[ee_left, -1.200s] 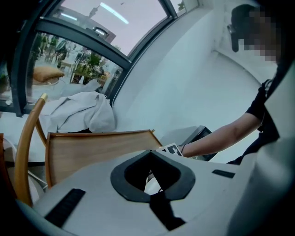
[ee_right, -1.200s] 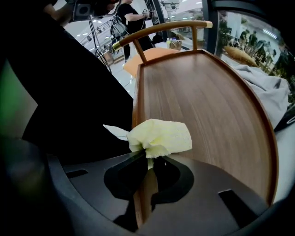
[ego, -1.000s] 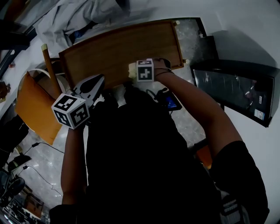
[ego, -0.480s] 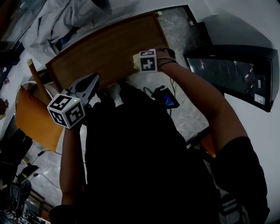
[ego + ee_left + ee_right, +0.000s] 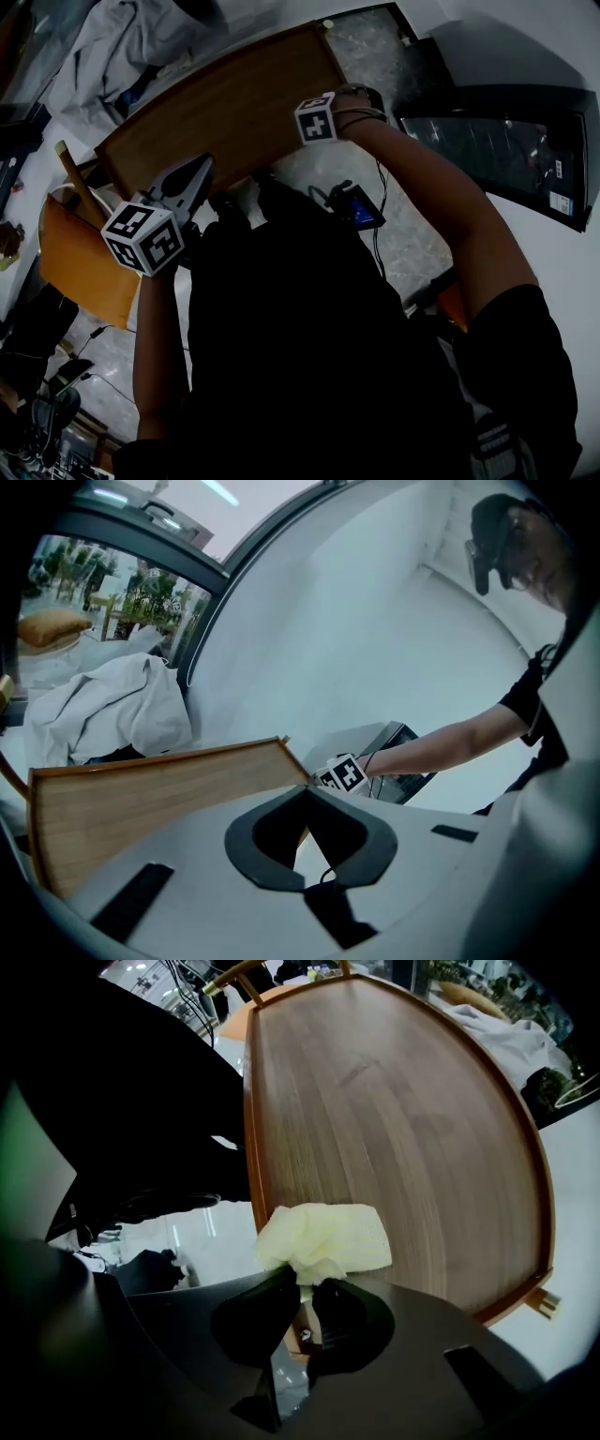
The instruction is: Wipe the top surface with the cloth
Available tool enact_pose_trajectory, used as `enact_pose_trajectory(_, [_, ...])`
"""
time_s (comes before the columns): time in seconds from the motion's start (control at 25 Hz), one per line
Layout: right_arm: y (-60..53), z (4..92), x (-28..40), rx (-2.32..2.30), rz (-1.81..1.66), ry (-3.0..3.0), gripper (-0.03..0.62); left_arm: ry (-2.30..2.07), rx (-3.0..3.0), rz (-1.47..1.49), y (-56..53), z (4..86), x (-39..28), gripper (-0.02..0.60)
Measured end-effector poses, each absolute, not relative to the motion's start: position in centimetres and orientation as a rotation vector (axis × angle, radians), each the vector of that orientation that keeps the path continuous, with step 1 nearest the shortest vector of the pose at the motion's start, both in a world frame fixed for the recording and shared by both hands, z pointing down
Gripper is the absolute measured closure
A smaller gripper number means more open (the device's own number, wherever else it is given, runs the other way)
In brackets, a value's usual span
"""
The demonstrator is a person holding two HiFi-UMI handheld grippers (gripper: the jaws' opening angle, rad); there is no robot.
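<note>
Yellow, pale and crumpled, the one cloth (image 5: 323, 1238) is pinched in the right gripper (image 5: 302, 1281) and rests on the wooden tabletop (image 5: 403, 1101) at its rim. In its own view, the left gripper (image 5: 305, 791) has its jaw tips meeting on nothing, beside the table. From the head, the right arm (image 5: 422, 197) reaches out to the table's edge; the left arm (image 5: 155, 328) stays bent.

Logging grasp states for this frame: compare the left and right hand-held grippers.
The right hand-held gripper is shut on the pale yellow cloth; the left hand-held gripper is shut on nothing. The right one rests its cloth on the wooden table top near its edge; the left one holds nothing against it. Both carry a marker cube and point towards the table.
</note>
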State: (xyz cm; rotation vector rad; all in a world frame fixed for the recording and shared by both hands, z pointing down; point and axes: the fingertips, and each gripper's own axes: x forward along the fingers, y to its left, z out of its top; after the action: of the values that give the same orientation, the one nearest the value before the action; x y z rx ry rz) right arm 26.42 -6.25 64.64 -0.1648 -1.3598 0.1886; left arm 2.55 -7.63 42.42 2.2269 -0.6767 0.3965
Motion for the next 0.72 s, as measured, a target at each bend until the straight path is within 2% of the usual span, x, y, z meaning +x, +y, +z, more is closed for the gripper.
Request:
enact_pose_trajectory(0.44, [-7.7,65.1,33.4,-0.198,0.149,-1.012,0.546,-0.856,2.174,0.351,-5.2,41.6,0.4,0.572])
enact_pose_trajectory(0.72, [-8.7,63.7,30.7,-0.082,0.299,-1.261,0.546,-1.000,2.118,0.270,-2.5,41.2,-2.0,0.572])
